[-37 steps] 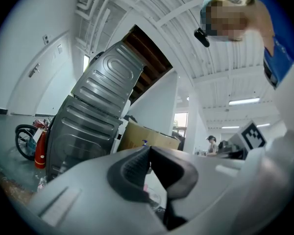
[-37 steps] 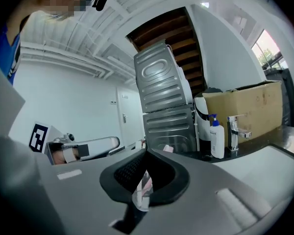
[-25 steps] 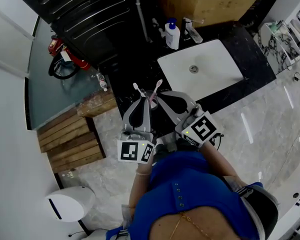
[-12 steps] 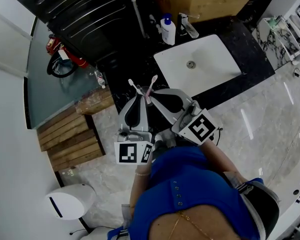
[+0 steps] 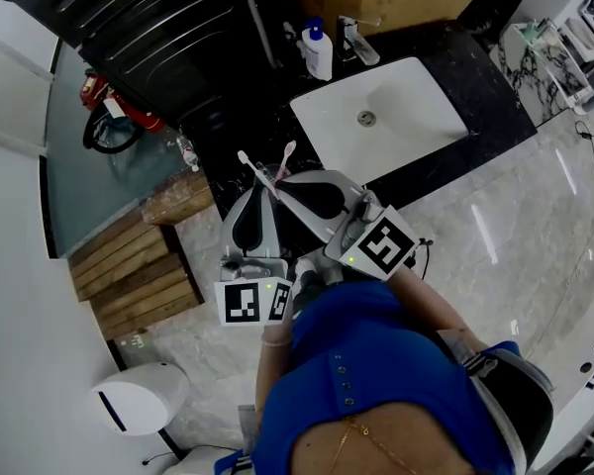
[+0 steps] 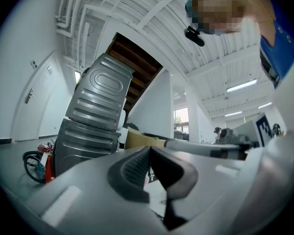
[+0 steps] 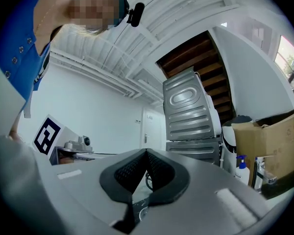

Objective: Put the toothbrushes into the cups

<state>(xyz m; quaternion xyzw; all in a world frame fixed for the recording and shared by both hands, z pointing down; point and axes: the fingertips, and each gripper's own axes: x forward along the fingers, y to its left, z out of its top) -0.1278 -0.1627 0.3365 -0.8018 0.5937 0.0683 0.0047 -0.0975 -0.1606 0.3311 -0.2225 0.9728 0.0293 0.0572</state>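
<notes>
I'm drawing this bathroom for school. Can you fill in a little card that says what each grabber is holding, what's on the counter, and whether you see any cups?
left gripper: shut on the pink toothbrush
right gripper: shut, apparently on the white toothbrush
toothbrushes: cross each other just past the gripper tips
counter: dark, with a white sink set in it
behind the sink: tap and a soap bottle with a blue top
cups: none seen in any view
</notes>
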